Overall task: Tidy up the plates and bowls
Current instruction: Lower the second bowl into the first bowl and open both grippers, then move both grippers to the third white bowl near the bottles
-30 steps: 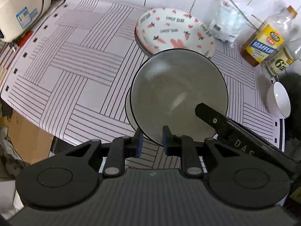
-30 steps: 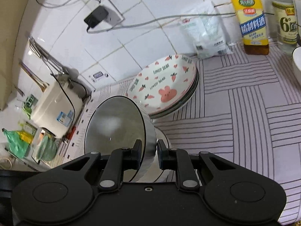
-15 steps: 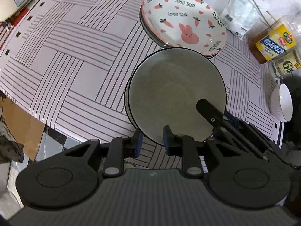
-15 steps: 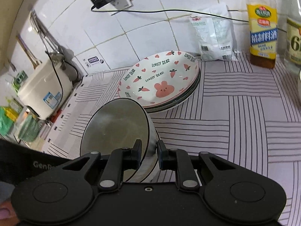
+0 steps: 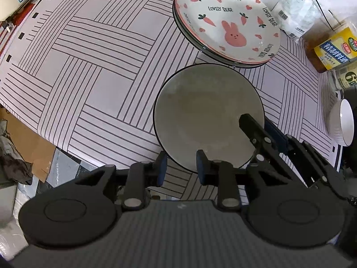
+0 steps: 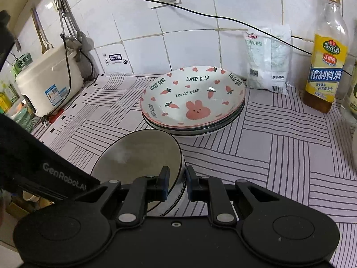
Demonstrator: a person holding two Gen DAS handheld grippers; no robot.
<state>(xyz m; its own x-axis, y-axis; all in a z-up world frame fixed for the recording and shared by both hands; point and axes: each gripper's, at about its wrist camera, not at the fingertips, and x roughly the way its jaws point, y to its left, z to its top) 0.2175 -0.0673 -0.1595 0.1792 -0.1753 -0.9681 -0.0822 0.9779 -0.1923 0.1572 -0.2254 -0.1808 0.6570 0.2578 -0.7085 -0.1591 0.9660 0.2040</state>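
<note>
Grey-glazed bowl (image 6: 138, 156) with a dark rim sits low and centre in the right wrist view, its near wall caught between the right gripper (image 6: 176, 184) pads; the gap there is narrow and filled by the rim, so this claw is holding the bowl. A second rim shows just under it, so the bowl seems to be nested in another, though I cannot tell if it is fully seated. Pinching the rim edge-on is probably why the bowl tilts slightly toward the left of the frame.

Left wrist view: the left gripper (image 5: 181, 166) stands at the bowl's (image 5: 207, 116) near edge, lower centre. Its fingers are parted moderately, one pad outside the rim and one over the inside, but neither is clearly pressing. Judgement: it is steadying or waiting, not carrying.

Striped counter mat (image 6: 279, 156) carries everything. Just beyond the bowl, centre frame, is the plate stack (image 6: 194, 102), the rabbit-and-carrot plate on top of darker-rimmed ones. Plates grouped there suggests bowls are being collected separately in front.

Further back against the tiled wall: salt bag (image 6: 267, 60), cooking wine bottle (image 6: 325, 62) at right, rice cooker (image 6: 49, 80) at left. A small white bowl (image 5: 342, 122) lies at the right edge of the left view, well apart, likely still to be gathered.
</note>
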